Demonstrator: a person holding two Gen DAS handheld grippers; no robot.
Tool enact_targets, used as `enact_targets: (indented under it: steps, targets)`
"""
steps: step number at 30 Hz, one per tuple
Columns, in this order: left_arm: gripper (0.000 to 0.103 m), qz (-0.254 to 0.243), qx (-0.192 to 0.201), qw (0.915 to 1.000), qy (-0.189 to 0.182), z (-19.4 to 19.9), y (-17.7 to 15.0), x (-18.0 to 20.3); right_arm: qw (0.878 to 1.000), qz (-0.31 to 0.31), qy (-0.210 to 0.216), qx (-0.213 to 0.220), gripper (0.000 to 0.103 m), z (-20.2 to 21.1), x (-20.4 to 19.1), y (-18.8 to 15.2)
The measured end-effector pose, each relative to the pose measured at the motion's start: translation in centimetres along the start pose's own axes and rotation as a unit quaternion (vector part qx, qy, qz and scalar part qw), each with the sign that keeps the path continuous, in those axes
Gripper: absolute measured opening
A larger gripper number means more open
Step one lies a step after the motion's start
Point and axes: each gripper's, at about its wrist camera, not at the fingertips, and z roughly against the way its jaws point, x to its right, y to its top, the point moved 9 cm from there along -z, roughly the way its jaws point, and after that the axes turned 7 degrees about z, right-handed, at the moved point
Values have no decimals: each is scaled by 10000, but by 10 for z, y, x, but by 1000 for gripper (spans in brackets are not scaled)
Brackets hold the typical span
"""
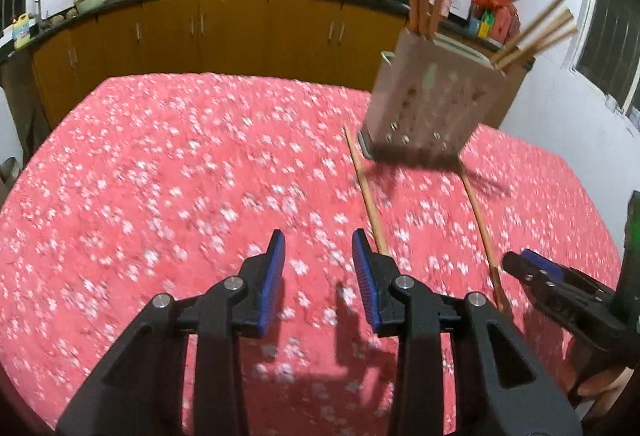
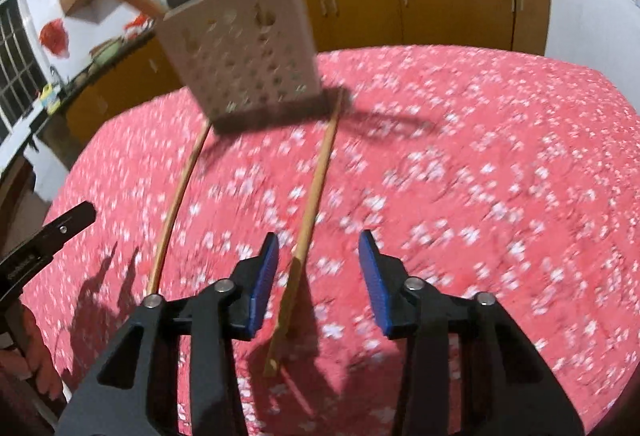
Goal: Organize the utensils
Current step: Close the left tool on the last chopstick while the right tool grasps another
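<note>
A pale perforated holder [image 1: 432,99] [image 2: 244,55] stands on the table with several wooden chopsticks in it. Two loose chopsticks lie on the cloth in front of it. My left gripper [image 1: 318,276] is open and empty, with one chopstick [image 1: 366,191] ending just beside its right finger. The second chopstick [image 1: 484,236] runs toward my right gripper [image 1: 524,262]. In the right wrist view my right gripper [image 2: 320,276] is open, and that chopstick [image 2: 312,203] lies between its fingers, close to the left pad. The other chopstick [image 2: 176,207] lies to the left.
A red floral cloth [image 1: 160,175] covers the table. Behind it runs a dark counter over yellow cabinets [image 1: 240,27] with woks, bottles and bags. A window [image 1: 608,35] is on the right wall. One finger [image 2: 68,226] of my left gripper and a hand [image 2: 36,356] show at the left edge.
</note>
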Motion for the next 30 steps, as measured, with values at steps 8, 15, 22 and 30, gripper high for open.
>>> enact_targets:
  steps: [8, 15, 22, 30]
  targets:
    - [36, -200, -257, 9992, -212, -12, -11, 26, 9982, 346, -485, -110, 8, -10, -2, -7]
    - [36, -461, -483, 9976, -194, -32, -25, 47, 9962, -50, -856, -120, 8, -6, 34, -4]
    - [19, -730, -556, 9954, 272, -48, -36, 47, 9952, -275, -940, -89, 8, -3, 59, -3]
    - [8, -431, -496, 9961, 593, -55, -10, 4, 9959, -4, -908, -60, 8, -6, 56, 2]
